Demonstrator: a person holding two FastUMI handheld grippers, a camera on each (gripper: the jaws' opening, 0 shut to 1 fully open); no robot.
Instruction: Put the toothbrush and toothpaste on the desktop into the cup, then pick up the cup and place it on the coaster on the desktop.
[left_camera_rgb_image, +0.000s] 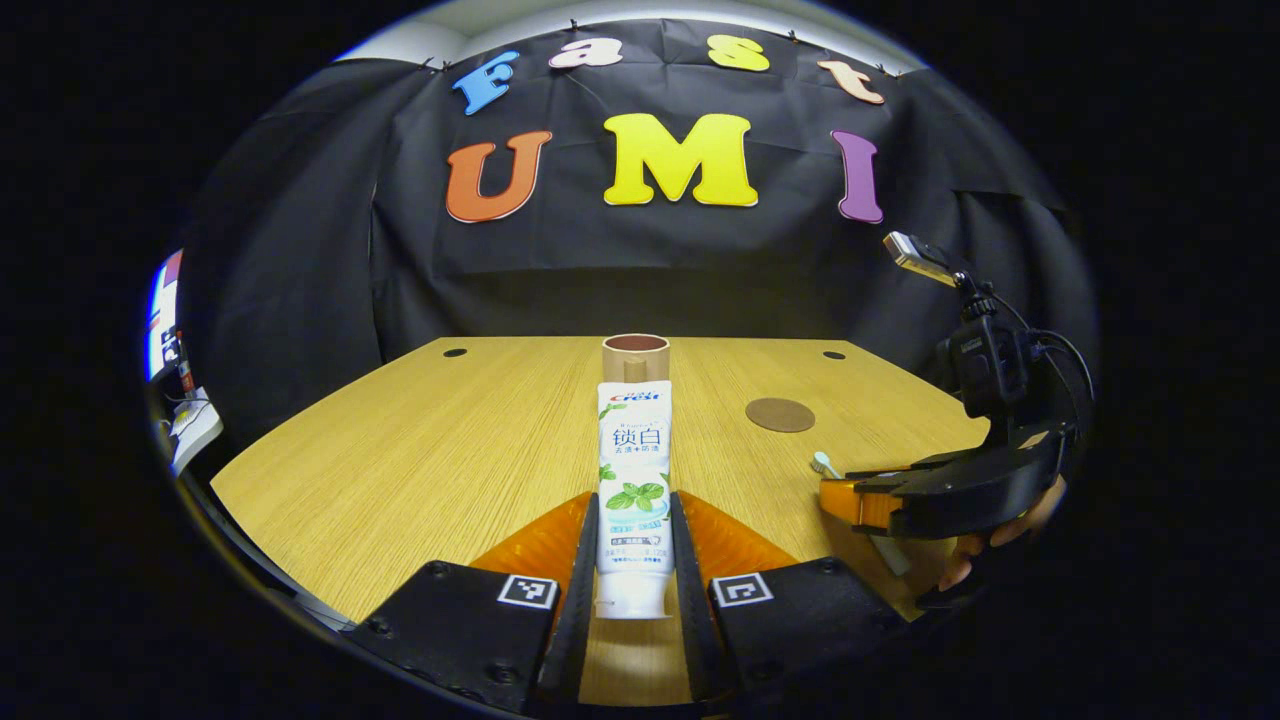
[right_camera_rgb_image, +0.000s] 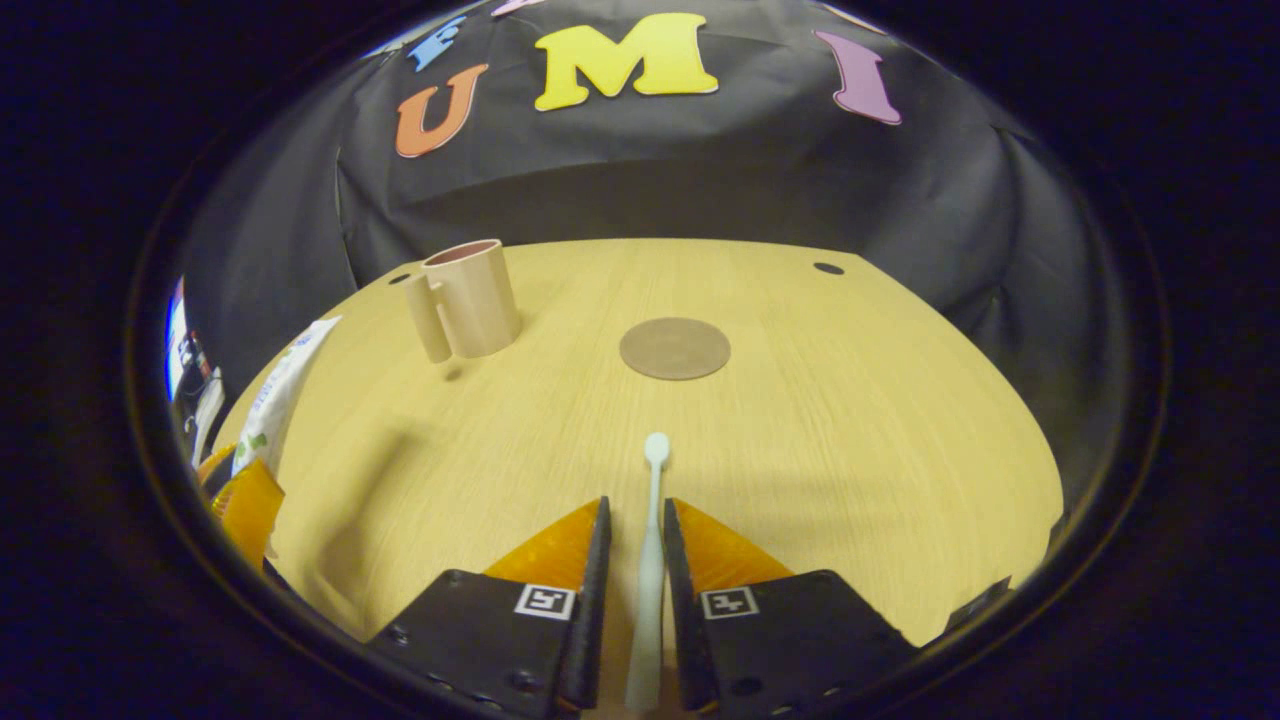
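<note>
Left gripper (left_camera_rgb_image: 633, 540) is clamped on the white toothpaste tube with green leaf print (left_camera_rgb_image: 633, 470), both fingers pressed on its sides, tube pointing forward along the fingers and held above the light wooden desktop (left_camera_rgb_image: 420, 450). In the left gripper view the tube lines up with the beige plastic cup with a handle (left_camera_rgb_image: 635, 357), which stands upright toward the back of the desk. Round brown coaster (left_camera_rgb_image: 779, 414) lies flat to the right of the cup, apart from it. Right gripper (right_camera_rgb_image: 634, 540) is closed around the slim pale toothbrush (right_camera_rgb_image: 652, 520), handle between both fingers, head out front; can't tell whether it's lifted off the wood. Right gripper view: cup (right_camera_rgb_image: 465, 298) back left, coaster (right_camera_rgb_image: 674, 348) ahead past the brush head, toothpaste tube (right_camera_rgb_image: 280, 395) at the left edge. Right gripper (left_camera_rgb_image: 850, 497) also shows in the left gripper view, a hand (left_camera_rgb_image: 1000, 535) holding it.
</note>
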